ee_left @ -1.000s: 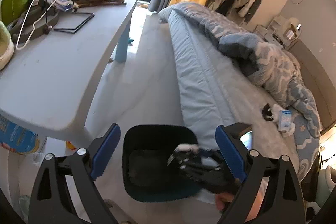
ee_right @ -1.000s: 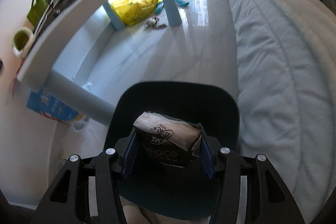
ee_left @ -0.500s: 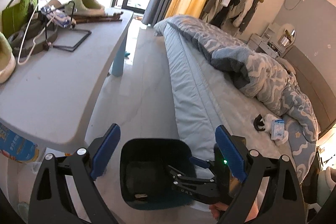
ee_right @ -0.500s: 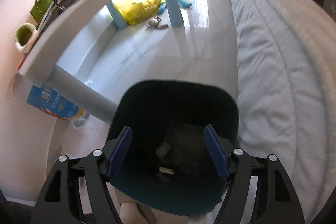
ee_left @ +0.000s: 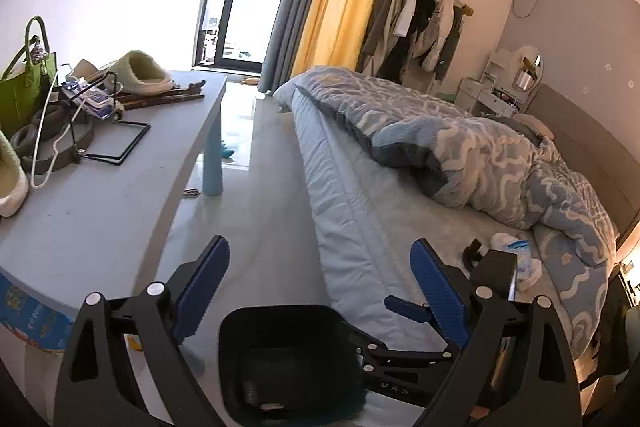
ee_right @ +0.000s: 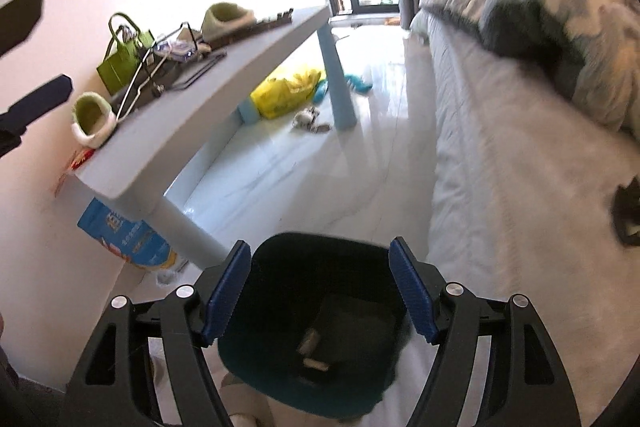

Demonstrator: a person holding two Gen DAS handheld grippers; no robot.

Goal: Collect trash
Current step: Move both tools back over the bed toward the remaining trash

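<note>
Trash on the bed, a small cluster of a dark ring-like scrap, white crumpled pieces and a blue-printed wrapper, lay on the pale sheet near the foot of the patterned duvet, up and to the right of both tools. Left gripper hovered over the floor gap between the grey table and the mattress, fingers spread wide and holding nothing. Black bin stood directly below and between its fingers, with a few small scraps visible at the bottom. Right gripper was likewise spread wide and empty, poised above the same bin; in the right wrist view the mattress rose just beside it on the right, and a dark object at the far right edge may belong to the cluster, though blur prevented certainty. Judged from position, the right gripper was the nearer to the cluster, which would be reached by swinging rightward over the mattress edge; the cluster's long axis could not be told
</note>
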